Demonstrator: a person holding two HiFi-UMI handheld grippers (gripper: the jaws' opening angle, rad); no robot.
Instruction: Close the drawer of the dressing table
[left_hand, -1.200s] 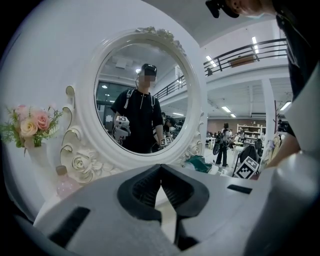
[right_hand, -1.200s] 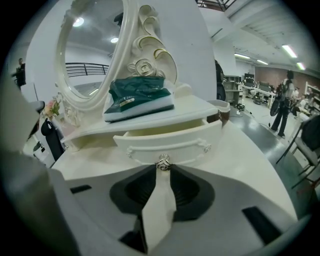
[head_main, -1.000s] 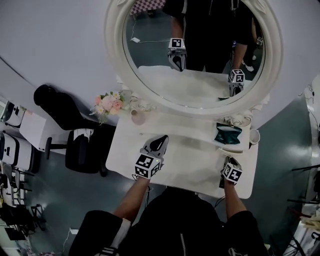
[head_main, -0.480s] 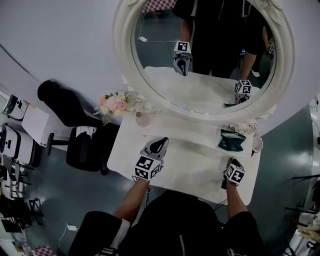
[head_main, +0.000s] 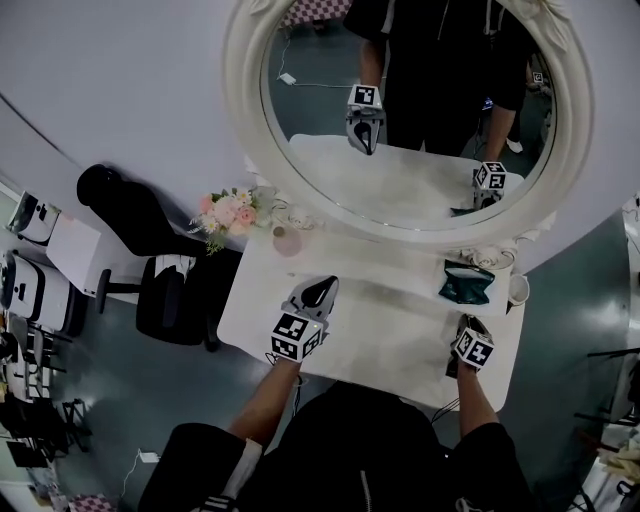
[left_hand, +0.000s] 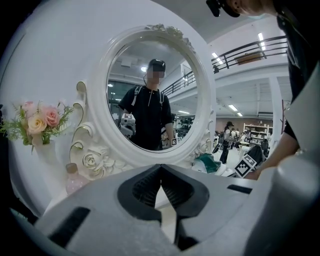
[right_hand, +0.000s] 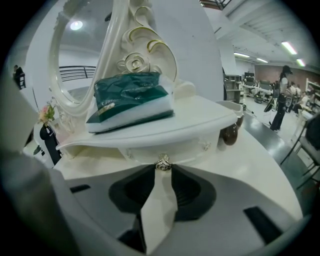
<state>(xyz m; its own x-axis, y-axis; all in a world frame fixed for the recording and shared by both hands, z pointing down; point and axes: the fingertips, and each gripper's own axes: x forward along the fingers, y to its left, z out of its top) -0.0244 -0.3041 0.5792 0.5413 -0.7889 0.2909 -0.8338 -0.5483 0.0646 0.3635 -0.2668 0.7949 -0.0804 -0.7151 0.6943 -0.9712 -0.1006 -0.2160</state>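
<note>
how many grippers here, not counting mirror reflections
2. Left gripper, shut, over the tabletop's left half. Right gripper at its right front; its jaws have just been opening, with the drawer knob between their tips. None seems hidden.

A mirror (head_main: 400, 100) stands at the back of the table (head_main: 370, 345), against the wall (head_main: 120, 90). A shelf (head_main: 390, 268) runs along the mirror's foot. The drawer (right_hand: 165, 147) sits under the shelf's right end, with its knob (right_hand: 163, 163) facing the front. A pack (head_main: 465, 283) lies on the shelf above the drawer, and a cup (head_main: 518, 290) is just to its right. Flowers (head_main: 225, 212) stand at the table's back left corner, with a bottle (head_main: 287, 240) beside them on the right. A chair (head_main: 165, 300) stands on the floor (head_main: 120, 380) left of the table.
</note>
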